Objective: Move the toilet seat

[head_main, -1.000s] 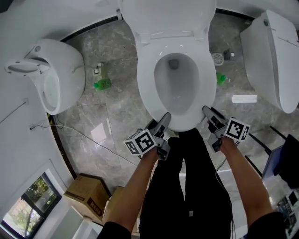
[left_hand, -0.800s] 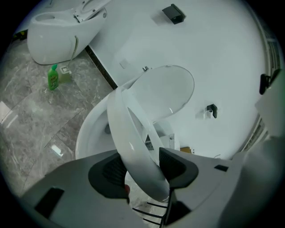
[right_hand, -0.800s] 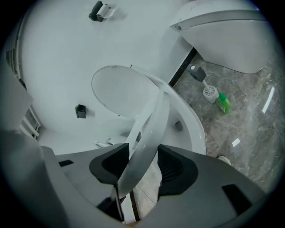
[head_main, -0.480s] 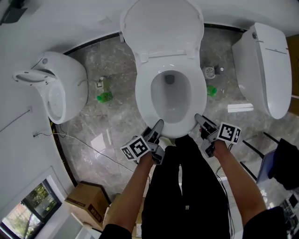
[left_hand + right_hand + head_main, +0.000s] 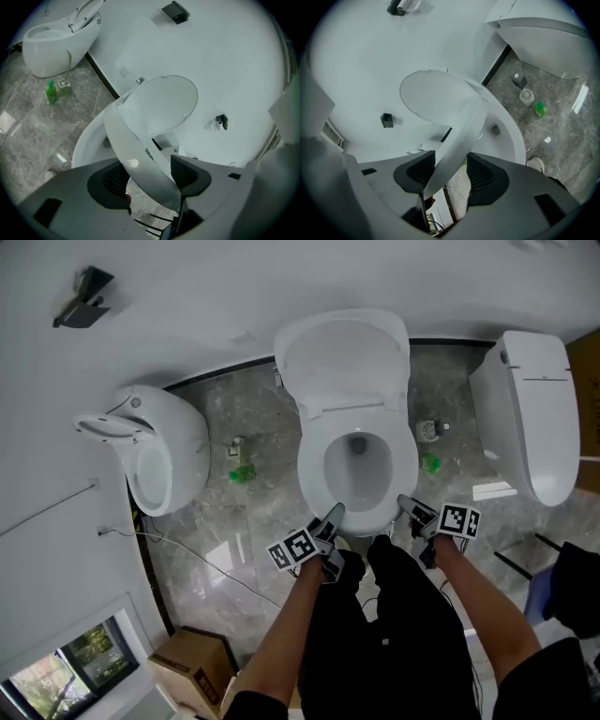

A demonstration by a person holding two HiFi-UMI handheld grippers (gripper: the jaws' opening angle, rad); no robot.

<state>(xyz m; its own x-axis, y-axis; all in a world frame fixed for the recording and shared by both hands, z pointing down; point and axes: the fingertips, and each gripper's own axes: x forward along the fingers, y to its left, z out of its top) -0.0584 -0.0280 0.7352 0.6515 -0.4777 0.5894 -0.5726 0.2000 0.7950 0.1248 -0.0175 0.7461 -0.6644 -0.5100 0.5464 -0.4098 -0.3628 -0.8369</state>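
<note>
A: While both grippers sit at the front of the toilet, where is the toilet seat (image 5: pixel 135 140) listed?

B: Item one, toilet seat: white, front edge raised clear of the bowl (image 5: pixel 357 465), lid (image 5: pixel 345 357) upright behind it against the wall.

A: Left gripper (image 5: pixel 332 515)?

B: Item two: jaws fairly wide and opening, seat rim passing between them. The rim lies against one pad, with a gap at the other.

A: Right gripper (image 5: pixel 406 504)?

B: Item three: the same entry. Jaws opening, seat rim slanting between them against one pad, floor showing through the gap beside the other.

A: Surroundings?

B: Grey marble floor (image 5: pixel 253 531); a second toilet (image 5: pixel 527 418) well to the right; a rounded white fixture (image 5: pixel 169 451) to the left; a green bottle (image 5: pixel 242 473) between that fixture and the bowl; a cardboard box (image 5: pixel 192 667) near the window.
</note>
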